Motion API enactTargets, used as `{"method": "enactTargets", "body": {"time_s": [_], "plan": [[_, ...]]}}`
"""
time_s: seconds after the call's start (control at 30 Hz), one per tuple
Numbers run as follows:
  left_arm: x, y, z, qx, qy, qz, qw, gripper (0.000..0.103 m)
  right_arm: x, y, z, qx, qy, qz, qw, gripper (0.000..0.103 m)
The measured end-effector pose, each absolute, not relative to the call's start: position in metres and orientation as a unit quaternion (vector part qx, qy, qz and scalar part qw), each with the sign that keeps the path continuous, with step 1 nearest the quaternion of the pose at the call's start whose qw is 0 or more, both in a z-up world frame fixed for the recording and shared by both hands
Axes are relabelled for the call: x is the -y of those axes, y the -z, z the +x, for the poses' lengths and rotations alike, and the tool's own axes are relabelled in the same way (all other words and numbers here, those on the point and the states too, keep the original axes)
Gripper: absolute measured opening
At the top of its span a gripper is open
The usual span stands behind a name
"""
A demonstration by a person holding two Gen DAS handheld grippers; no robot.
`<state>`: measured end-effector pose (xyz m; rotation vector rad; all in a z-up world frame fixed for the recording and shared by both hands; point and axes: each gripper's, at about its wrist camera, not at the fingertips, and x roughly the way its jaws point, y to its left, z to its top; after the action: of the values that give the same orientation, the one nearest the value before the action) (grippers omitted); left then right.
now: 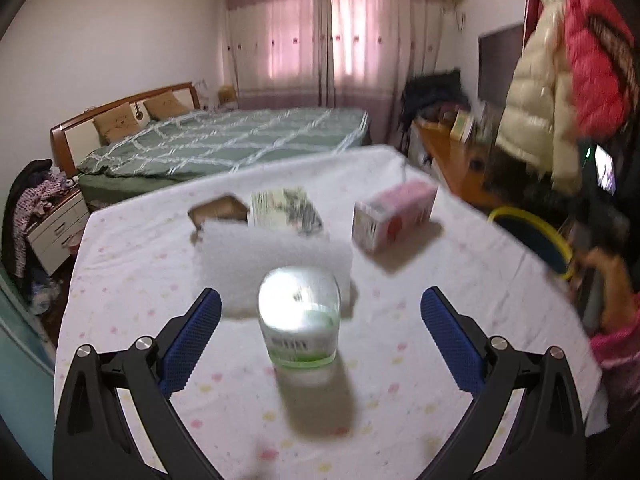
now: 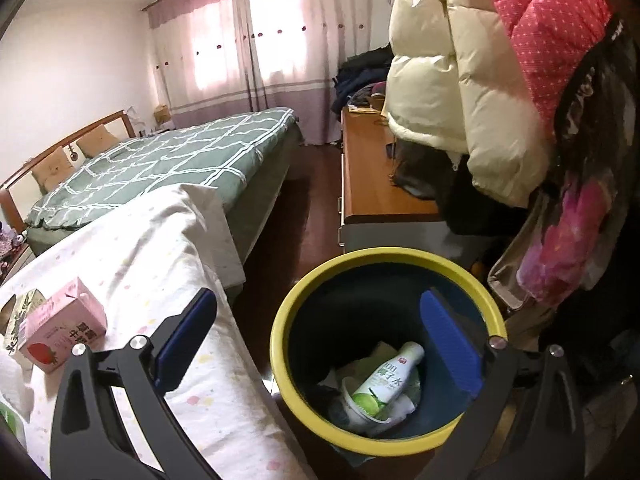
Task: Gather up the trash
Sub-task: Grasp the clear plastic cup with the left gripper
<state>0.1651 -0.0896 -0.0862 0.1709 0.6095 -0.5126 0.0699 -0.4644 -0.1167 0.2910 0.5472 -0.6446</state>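
A: We look at our left tongs [image 1: 320, 312] first. The two blue pads [image 1: 200, 340] stand wide apart and hold nothing.

B: Yes. Between them, but not touching, stands a little green and white tub [image 1: 298, 320] on the spotty cloth [image 1: 440, 272] of the table.

A: At twelve o'clock from the tub, right behind it, is a white fluffy sheet [image 1: 276, 256]. The picture is blurry, so we cannot tell what it is.

B: Past that we see a brown box [image 1: 218, 210] at eleven o'clock and a printed carton [image 1: 286, 210] at twelve. A pink box [image 1: 394, 214] lies at one o'clock, well apart from the tub.

A: Now our right tongs [image 2: 320, 336]. They are wide open too, with nothing in them.

B: They hang over the bin with the yellow rim [image 2: 288, 312], which sits on the floor beside the table. One pad is over the table edge, at nine o'clock from the bin, and the other is over the bin.

A: Down in the bin lies a white bottle [image 2: 386, 380] with a green picture, a cup [image 2: 352, 408] and some paper.

B: At nine o'clock on the cloth lies the pink box [image 2: 60, 336] with a strawberry on it. Farther off is a green bed [image 2: 160, 160], and puffy coats [image 2: 460, 100] hang at one o'clock.
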Motion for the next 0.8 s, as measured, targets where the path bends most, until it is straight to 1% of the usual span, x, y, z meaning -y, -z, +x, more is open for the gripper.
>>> {"method": "enactTargets", "body": {"time_s": [0.07, 0.1, 0.2, 0.23, 0.33, 0.5, 0.57, 0.6, 0.8], "plan": [[0.091, 0.092, 0.168, -0.311, 0.251, 0.075, 0.914, 0.098, 0.459, 0.116, 0.071, -0.262, 0.311, 0.128, 0.905, 0.097], [0.091, 0.094, 0.17, -0.317, 0.248, 0.07, 0.913, 0.096, 0.456, 0.115, 0.071, -0.259, 0.312, 0.121, 0.906, 0.097], [0.092, 0.098, 0.18, -0.33, 0.237, 0.059, 0.912, 0.087, 0.452, 0.113, 0.071, -0.255, 0.313, 0.109, 0.908, 0.097], [0.092, 0.1, 0.184, -0.335, 0.236, 0.053, 0.911, 0.081, 0.451, 0.113, 0.07, -0.254, 0.313, 0.108, 0.909, 0.097], [0.09, 0.108, 0.196, -0.359, 0.236, 0.039, 0.902, 0.07, 0.453, 0.113, 0.069, -0.252, 0.311, 0.114, 0.909, 0.097], [0.089, 0.111, 0.198, -0.361, 0.235, 0.035, 0.902, 0.064, 0.454, 0.112, 0.068, -0.252, 0.309, 0.115, 0.91, 0.097], [0.089, 0.111, 0.198, -0.361, 0.234, 0.036, 0.902, 0.058, 0.453, 0.112, 0.068, -0.251, 0.309, 0.114, 0.91, 0.097], [0.089, 0.111, 0.199, -0.361, 0.233, 0.038, 0.902, 0.051, 0.453, 0.112, 0.068, -0.251, 0.309, 0.114, 0.91, 0.097], [0.091, 0.107, 0.195, -0.366, 0.245, 0.039, 0.897, 0.05, 0.452, 0.111, 0.067, -0.245, 0.305, 0.114, 0.913, 0.097]]}}
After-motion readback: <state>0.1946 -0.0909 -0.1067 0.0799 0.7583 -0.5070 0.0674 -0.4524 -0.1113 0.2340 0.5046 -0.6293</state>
